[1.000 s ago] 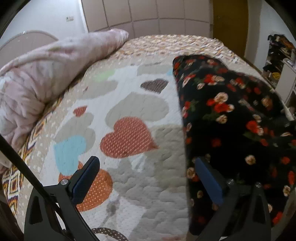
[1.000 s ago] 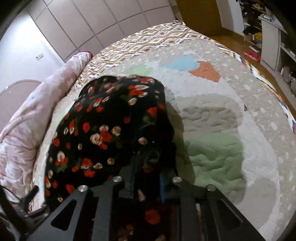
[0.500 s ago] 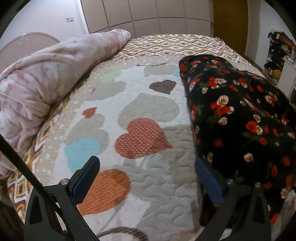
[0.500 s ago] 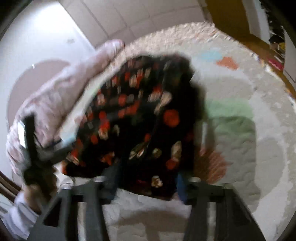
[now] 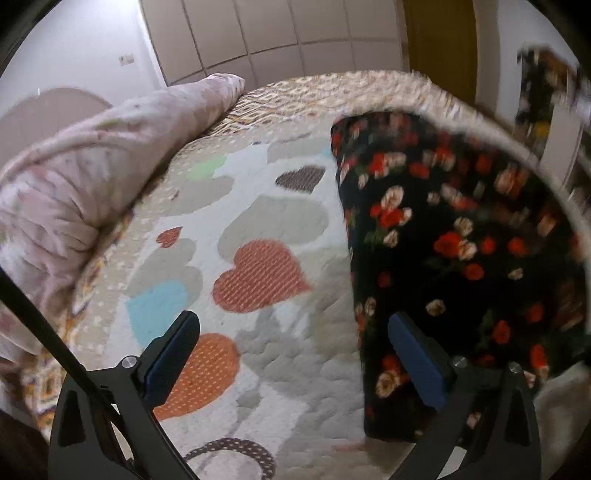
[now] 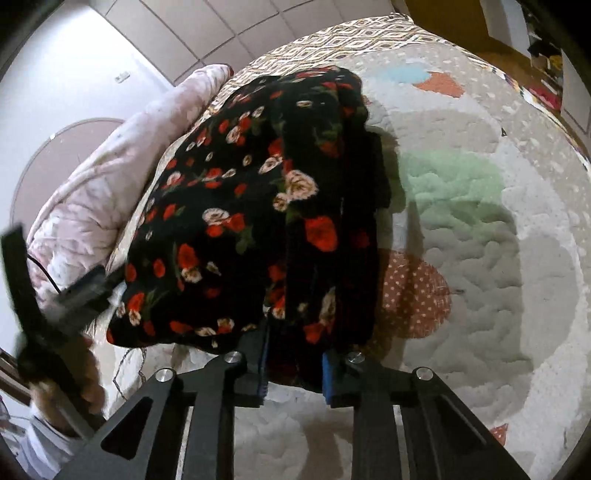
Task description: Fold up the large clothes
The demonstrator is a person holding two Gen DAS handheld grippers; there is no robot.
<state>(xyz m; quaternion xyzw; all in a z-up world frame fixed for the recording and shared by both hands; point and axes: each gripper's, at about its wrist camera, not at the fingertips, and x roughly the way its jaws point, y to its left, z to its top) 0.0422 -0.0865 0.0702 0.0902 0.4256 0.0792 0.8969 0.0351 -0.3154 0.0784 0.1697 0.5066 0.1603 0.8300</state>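
Observation:
A black garment with red and cream flowers point(image 5: 443, 240) lies as a long strip on the right side of the heart-patterned quilt point(image 5: 258, 273). My left gripper point(image 5: 295, 358) hovers open over the quilt, its right finger point(image 5: 417, 362) at the garment's near left edge and nothing between its pads. In the right wrist view the garment point(image 6: 236, 206) is bunched and lifted. My right gripper point(image 6: 295, 371) pinches a thick fold of it, with its jaws closing. The left gripper point(image 6: 55, 295) and the hand holding it show blurred at the left.
A rolled pink duvet point(image 5: 92, 177) lies along the left side of the bed. Wardrobe panels point(image 5: 277, 33) and a wooden door point(image 5: 439, 44) stand behind it. Cluttered shelves point(image 6: 546, 55) line the right wall. The quilt's right half point(image 6: 480, 240) lies bare.
The right gripper swung the garment's fold over to the left, so the cloth now hangs bunched in front of it. The left gripper and its hand came into the right view.

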